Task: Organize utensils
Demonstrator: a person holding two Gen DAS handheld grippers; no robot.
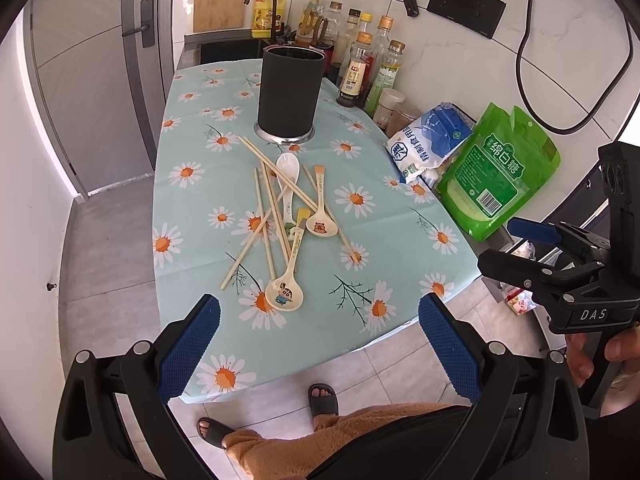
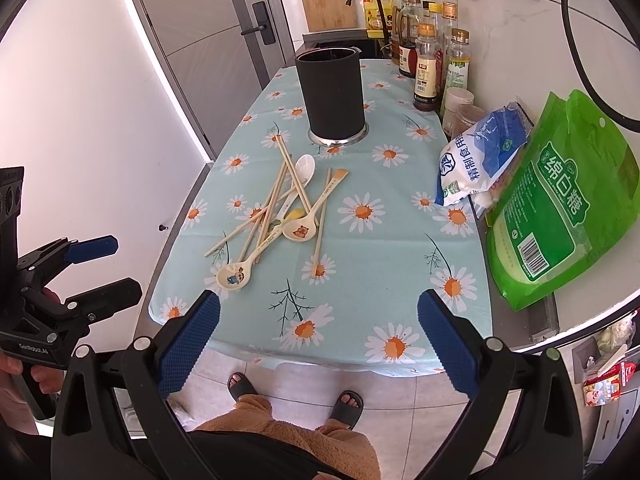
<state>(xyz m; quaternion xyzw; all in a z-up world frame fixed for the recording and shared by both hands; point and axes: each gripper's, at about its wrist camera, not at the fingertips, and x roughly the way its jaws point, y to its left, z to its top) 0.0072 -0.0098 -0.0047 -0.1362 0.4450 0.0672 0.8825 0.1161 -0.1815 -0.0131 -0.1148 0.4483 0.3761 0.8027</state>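
Black utensil holder stands upright at the far end of the daisy tablecloth; its contents cannot be seen. Chopsticks and three spoons lie tangled mid-table, just in front of it. Left gripper and right gripper hang over the near edge, jaws spread wide, holding nothing. Bare cloth surrounds the pile; bottles and bags crowd the right side
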